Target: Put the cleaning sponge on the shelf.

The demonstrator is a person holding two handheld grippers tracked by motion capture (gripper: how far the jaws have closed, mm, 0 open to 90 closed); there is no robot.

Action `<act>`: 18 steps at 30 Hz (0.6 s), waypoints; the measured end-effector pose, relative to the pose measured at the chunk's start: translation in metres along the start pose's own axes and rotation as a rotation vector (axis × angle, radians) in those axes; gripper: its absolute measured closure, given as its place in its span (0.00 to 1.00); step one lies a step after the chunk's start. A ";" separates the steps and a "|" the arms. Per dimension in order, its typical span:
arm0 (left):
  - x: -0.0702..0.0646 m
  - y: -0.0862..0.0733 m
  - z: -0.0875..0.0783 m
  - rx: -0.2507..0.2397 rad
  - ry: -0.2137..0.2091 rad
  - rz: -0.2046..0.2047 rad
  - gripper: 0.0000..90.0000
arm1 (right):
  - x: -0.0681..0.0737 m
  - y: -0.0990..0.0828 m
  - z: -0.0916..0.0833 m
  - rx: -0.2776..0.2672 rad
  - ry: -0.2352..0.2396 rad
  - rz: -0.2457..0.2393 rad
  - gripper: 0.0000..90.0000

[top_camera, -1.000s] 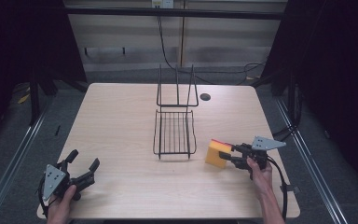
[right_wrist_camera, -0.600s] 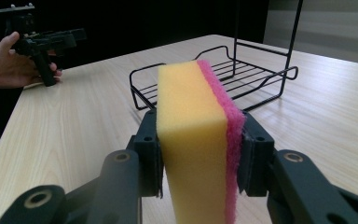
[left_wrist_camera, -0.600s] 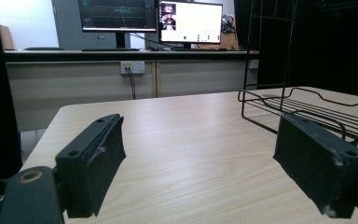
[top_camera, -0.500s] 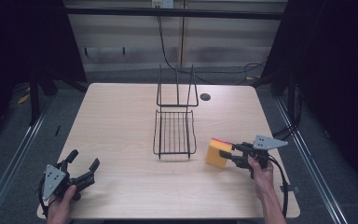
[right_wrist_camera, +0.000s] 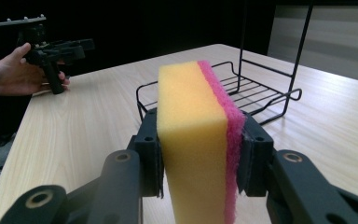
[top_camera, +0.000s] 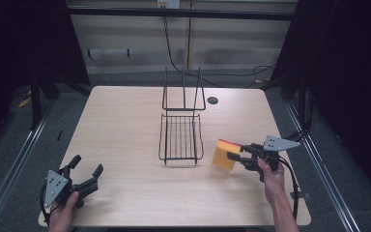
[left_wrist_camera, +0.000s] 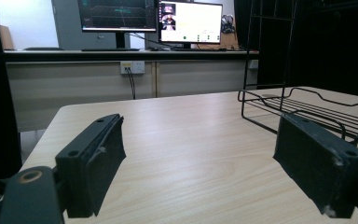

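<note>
sponge held upright beside the wire rack

pale wood table (top_camera: 125,121) under dim light, dark curtains on both sides and a cream wall panel along the top of the high view. at the lower right of that view the right gripper (top_camera: 235,157) is clenched on a yellow sponge (top_camera: 223,154) with a pink scouring face, the block standing on edge between the pads and lifted off the tabletop. in the right gripper view the sponge (right_wrist_camera: 198,140) fills the middle, yellow foam to the left, pink layer to the right, both jaws pressed flat against its sides. just to the left of the sponge in the high view sits the black wire rack (top_camera: 181,137), near but not touching it, with its tall back frame rising toward the top of the frame. well apart, at the lower left of the high view, the left gripper (top_camera: 88,172) rests low over the table with its jaws spread and nothing between them; the left gripper view shows bare wood between the two black pads and the rack (left_wrist_camera: 307,107) off at the right. a round dark hole (top_camera: 213,100) sits in the tabletop beyond the rack.
</note>
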State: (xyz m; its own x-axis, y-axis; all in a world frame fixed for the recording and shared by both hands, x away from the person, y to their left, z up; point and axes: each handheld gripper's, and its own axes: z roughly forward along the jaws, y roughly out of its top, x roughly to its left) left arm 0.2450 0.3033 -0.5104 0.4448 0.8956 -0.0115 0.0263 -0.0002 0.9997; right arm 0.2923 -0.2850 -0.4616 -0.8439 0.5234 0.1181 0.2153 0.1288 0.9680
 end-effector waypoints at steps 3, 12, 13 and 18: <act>0.000 0.000 0.000 0.000 0.000 0.000 0.17 | 0.000 0.004 0.001 -0.015 0.005 0.001 0.66; 0.000 0.000 0.000 0.000 -0.002 0.000 0.17 | 0.001 0.010 0.000 -0.009 0.016 -0.001 0.66; 0.000 0.000 0.000 0.000 -0.002 0.000 0.17 | 0.001 0.010 0.000 -0.009 0.016 -0.001 0.66; 0.000 0.000 0.000 0.000 -0.002 0.001 0.17 | 0.003 0.027 0.004 -0.020 0.028 -0.022 0.66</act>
State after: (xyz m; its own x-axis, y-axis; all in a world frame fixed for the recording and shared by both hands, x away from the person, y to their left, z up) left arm 0.2453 0.3033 -0.5104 0.4469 0.8945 -0.0111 0.0261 -0.0006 0.9997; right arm 0.2977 -0.2765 -0.4366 -0.8617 0.4969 0.1028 0.1872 0.1230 0.9746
